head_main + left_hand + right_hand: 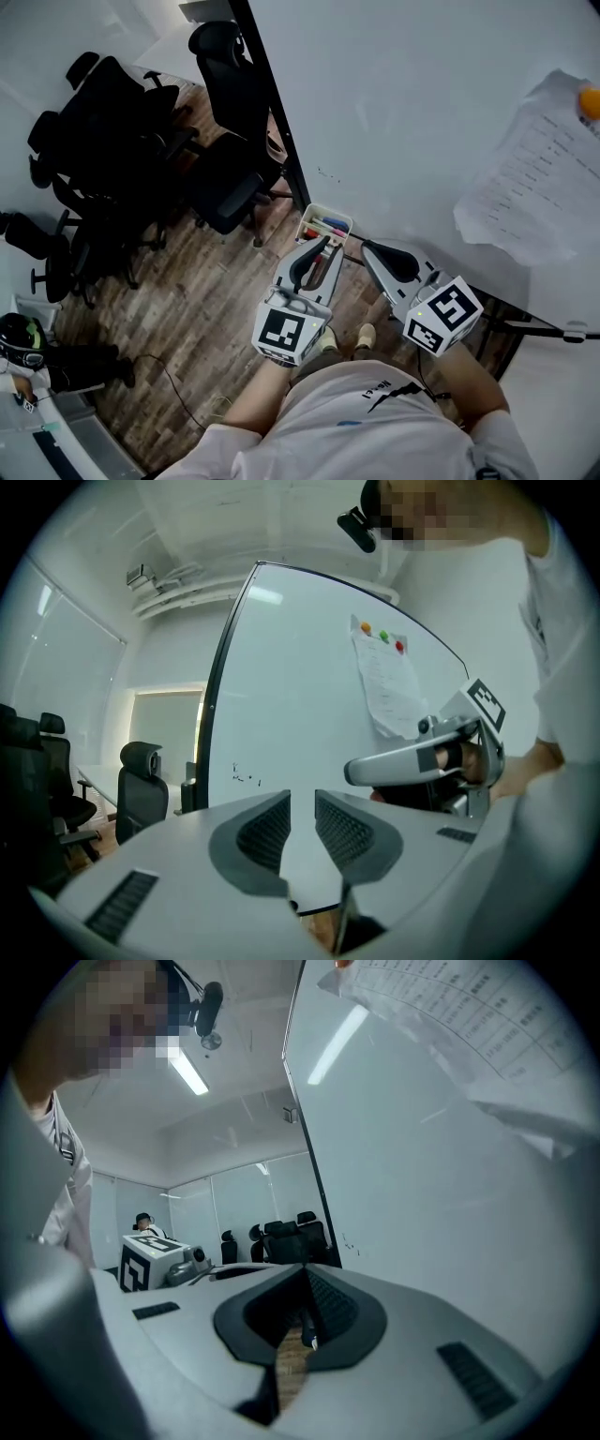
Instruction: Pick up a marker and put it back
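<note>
Whiteboard bears one tray and three magnets.

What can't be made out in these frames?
- Markers in the tray: head view, too small to count; left gripper covers the near end.
- Print on the paper sheet: illegible in every view.
- Orange magnet: cut by the head view's right edge.
- Bluish speck in the right gripper's jaw gap, right gripper view: too small to name.
</note>
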Demonstrator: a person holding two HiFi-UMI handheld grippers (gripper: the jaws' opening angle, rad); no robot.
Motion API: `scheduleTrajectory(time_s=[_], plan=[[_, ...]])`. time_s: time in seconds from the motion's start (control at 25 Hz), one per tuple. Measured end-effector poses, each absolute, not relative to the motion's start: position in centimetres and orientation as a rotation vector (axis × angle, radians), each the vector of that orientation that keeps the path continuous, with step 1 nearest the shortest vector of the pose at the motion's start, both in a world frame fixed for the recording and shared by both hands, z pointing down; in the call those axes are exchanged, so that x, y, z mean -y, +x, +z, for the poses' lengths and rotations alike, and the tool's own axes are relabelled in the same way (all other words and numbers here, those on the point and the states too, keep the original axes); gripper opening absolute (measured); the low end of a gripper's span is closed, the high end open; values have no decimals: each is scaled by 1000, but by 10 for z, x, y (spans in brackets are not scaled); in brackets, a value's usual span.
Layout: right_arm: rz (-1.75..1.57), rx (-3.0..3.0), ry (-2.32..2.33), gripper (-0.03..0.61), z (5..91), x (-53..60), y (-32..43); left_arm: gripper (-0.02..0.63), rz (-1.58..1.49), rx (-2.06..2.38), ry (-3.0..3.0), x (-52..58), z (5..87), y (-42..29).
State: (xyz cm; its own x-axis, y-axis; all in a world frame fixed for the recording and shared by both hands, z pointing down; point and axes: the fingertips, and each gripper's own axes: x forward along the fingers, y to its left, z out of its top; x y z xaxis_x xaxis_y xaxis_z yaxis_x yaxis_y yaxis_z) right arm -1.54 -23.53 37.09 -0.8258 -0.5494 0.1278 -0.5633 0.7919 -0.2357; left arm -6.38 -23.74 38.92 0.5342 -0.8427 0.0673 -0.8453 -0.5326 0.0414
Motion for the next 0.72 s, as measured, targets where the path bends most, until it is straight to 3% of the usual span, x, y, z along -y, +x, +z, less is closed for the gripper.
scheduleTrajectory(time_s=[0.52,0.72], plan=[[326,2971,889,14,345,232,-18,79,-17,1469,2652,221,333,-66],[317,2989,873,14,339,227,-21,25,-36,1476,2673,216,308,-63]])
